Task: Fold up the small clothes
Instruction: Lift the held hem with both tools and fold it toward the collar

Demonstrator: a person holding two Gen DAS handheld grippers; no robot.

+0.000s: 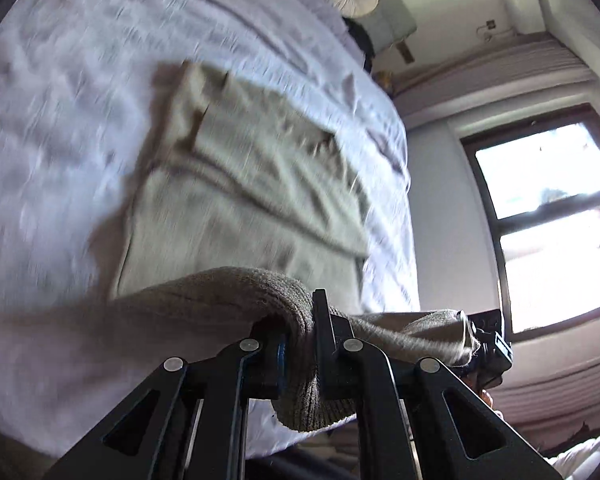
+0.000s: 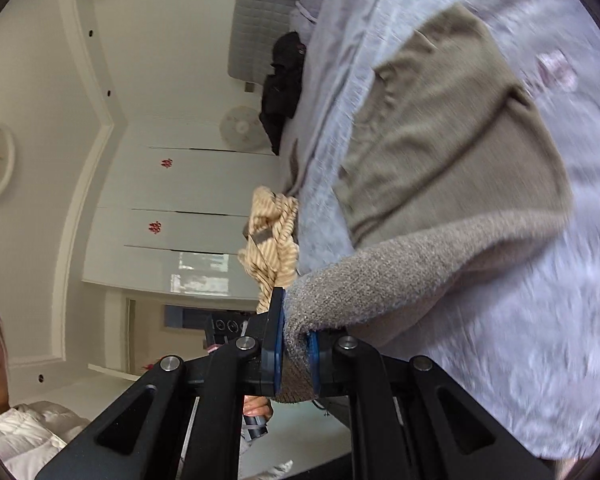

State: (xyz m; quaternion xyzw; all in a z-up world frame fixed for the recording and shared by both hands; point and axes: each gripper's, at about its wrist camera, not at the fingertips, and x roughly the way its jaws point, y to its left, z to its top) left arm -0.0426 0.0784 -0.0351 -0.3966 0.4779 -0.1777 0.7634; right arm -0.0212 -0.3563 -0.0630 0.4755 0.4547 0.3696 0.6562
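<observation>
Over the bed: knit held at both corners

On the bed [image 1: 60,128] lies the knit [image 1: 236,184], near edge lifted. Left gripper [image 1: 300,354] & right gripper [image 2: 296,364] each pinch a bunched corner, fingers pressed onto fabric. Looks soft, light, floppy; prob sags betw grips, so hold hem corners, keep edge taut

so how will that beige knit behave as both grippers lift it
Probably floppy: the knit sags between the left gripper and the right gripper and drapes onto the bed. Its fuzzy ribbed weave likely grips the pads rather than slipping. It looks thick, so maybe a bit heavy for a small garment.
</observation>
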